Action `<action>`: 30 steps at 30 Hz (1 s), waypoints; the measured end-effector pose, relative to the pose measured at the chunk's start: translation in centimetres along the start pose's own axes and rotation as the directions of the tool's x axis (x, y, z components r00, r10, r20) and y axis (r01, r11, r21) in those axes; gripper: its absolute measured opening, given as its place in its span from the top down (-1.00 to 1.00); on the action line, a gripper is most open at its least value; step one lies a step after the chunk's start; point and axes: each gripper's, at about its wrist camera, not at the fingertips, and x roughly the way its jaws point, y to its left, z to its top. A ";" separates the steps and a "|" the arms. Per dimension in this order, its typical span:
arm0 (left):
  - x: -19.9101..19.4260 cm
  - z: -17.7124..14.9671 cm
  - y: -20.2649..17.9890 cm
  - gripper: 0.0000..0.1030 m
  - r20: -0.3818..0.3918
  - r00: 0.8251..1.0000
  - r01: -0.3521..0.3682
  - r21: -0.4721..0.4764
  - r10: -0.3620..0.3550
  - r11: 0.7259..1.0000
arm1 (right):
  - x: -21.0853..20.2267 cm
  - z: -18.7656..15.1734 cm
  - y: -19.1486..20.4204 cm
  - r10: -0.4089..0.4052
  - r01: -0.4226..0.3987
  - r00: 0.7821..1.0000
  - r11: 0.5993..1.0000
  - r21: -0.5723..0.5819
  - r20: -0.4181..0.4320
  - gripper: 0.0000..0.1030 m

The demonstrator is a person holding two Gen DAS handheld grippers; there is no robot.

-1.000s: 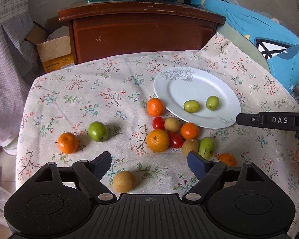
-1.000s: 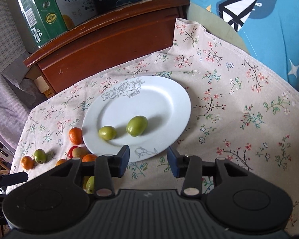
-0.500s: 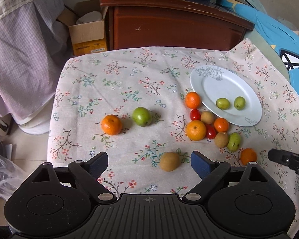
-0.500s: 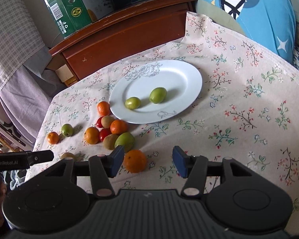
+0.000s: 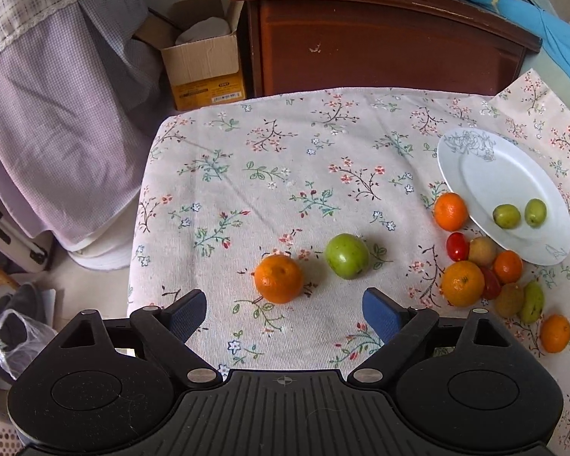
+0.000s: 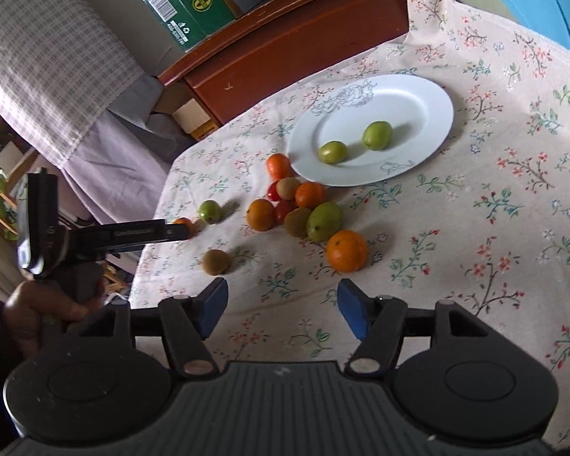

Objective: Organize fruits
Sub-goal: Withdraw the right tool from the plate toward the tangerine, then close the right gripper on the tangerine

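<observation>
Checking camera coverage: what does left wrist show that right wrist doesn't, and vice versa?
Left wrist only: the open cardboard box on the floor beside the wooden cabinet, and the left gripper from behind, open around nothing.

Right wrist only: the lone kiwi near the table edge, the hand holding the left gripper's handle, and the right gripper, open.

Both: the white plate with two green fruits, the clustered fruit pile beside it, the green apple and the floral tablecloth.

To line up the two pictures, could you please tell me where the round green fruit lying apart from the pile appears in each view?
Left wrist: green fruit, lower centre, right of a lone orange.
Right wrist: green fruit, left of the pile.
Shared landmark: white plate.
</observation>
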 end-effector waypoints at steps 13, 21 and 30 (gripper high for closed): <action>3.4 0.3 -0.2 -0.62 -0.002 1.000 0.009 0.018 -0.009 1.000 | 1.8 0.3 0.5 -0.208 0.215 0.976 0.969 -0.120 0.071 -0.29; 3.3 0.4 0.1 -0.36 0.023 0.999 0.032 0.013 -0.033 0.999 | 5.0 1.1 0.1 -0.278 0.288 0.957 0.938 -0.193 0.079 -0.05; 3.2 0.2 -0.1 -0.34 0.035 0.999 0.028 0.026 -0.029 0.999 | 6.0 0.9 -0.2 -0.281 0.292 0.956 0.931 -0.218 0.081 0.37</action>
